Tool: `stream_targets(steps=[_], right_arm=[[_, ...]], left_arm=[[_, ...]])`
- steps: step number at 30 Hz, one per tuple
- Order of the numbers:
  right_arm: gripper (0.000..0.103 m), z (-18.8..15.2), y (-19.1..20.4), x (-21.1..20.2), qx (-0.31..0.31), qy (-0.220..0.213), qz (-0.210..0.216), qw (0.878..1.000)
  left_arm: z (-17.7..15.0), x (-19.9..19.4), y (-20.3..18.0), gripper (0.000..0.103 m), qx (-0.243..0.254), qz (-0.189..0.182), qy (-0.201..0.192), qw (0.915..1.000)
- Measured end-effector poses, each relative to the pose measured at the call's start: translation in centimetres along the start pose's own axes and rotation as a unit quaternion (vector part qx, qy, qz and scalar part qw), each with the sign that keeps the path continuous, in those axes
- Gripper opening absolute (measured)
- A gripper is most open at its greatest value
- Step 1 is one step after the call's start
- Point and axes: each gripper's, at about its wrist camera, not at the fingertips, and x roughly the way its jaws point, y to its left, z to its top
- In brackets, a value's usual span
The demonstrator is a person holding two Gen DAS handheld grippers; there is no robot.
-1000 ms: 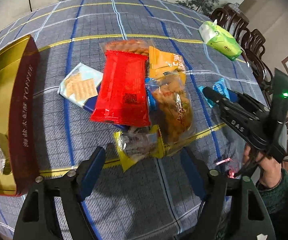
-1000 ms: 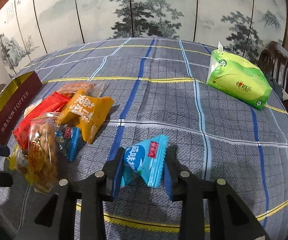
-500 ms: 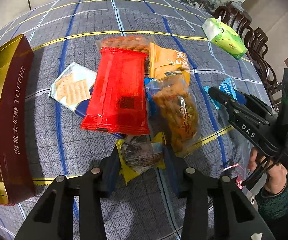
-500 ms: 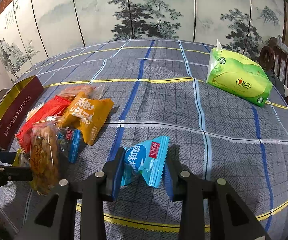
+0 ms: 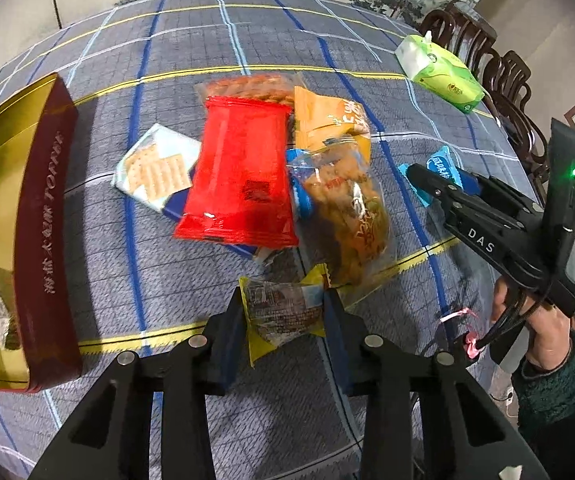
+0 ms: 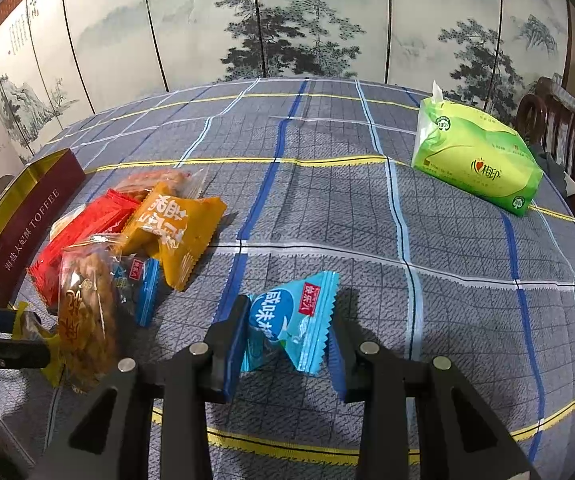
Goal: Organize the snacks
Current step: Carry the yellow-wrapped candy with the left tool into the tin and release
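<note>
Your left gripper (image 5: 283, 312) is squeezing the yellow-edged snack packet (image 5: 283, 314); your right gripper (image 6: 285, 332), at three o'clock, is gripping the blue packet (image 6: 287, 320).

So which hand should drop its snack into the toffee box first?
Probably left: the left gripper is shut on the yellow packet right beside the toffee box; the right gripper sits further off.

A flat glossy red foil snack packet (image 5: 243, 176) tops the heap. Right of it lie an orange pouch (image 5: 327, 120) and a clear bag of brown snacks (image 5: 351, 220); left, a cracker pack (image 5: 153, 168); below, a small yellow-edged wrapped snack (image 5: 283, 312); far right, a light-blue sachet (image 6: 291, 316).
</note>
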Motion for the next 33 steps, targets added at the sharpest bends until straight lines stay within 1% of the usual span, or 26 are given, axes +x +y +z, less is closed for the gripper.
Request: stream_targets(steps=[9, 11, 15, 17, 19, 21, 24, 27, 30, 33], right_arm=[[0.035, 0.0, 0.1, 0.1, -0.004, 0.001, -0.005, 1.000], [0.035, 0.0, 0.2, 0.1, -0.005, 0.001, -0.006, 1.000], [0.035, 0.0, 0.2, 0.1, -0.006, 0.001, -0.008, 1.000], [0.035, 0.0, 0.3, 0.1, -0.006, 0.001, -0.008, 1.000], [0.035, 0.0, 0.3, 0.1, -0.007, 0.001, -0.009, 1.000], [0.035, 0.0, 0.3, 0.1, -0.007, 0.001, -0.010, 1.000], [0.035, 0.0, 0.3, 0.1, -0.007, 0.001, -0.010, 1.000], [0.035, 0.0, 0.3, 0.1, -0.007, 0.001, -0.011, 1.000], [0.035, 0.0, 0.3, 0.1, -0.007, 0.001, -0.011, 1.000], [0.035, 0.0, 0.3, 0.1, -0.007, 0.001, -0.012, 1.000]], left_arm=[[0.2, -1.9, 1.7, 0.033, -0.013, 0.002, -0.013, 0.9998], [0.5, -2.6, 2.2, 0.033, -0.013, 0.007, -0.021, 0.9997], [1.5, -4.8, 3.9, 0.033, -0.021, 0.020, -0.049, 0.9984], [2.1, -6.1, 5.2, 0.033, -0.027, 0.036, -0.065, 0.9969], [2.8, -7.4, 7.2, 0.033, -0.043, 0.060, -0.081, 0.9939], [3.2, -8.3, 8.8, 0.033, -0.053, 0.074, -0.090, 0.9918], [4.1, -9.3, 12.2, 0.033, -0.072, 0.113, -0.098, 0.9861], [4.6, -9.3, 14.9, 0.033, -0.084, 0.139, -0.094, 0.9822], [4.7, -8.7, 17.9, 0.033, -0.099, 0.165, -0.077, 0.9782], [4.5, -8.0, 19.6, 0.034, -0.102, 0.180, -0.064, 0.9762]])
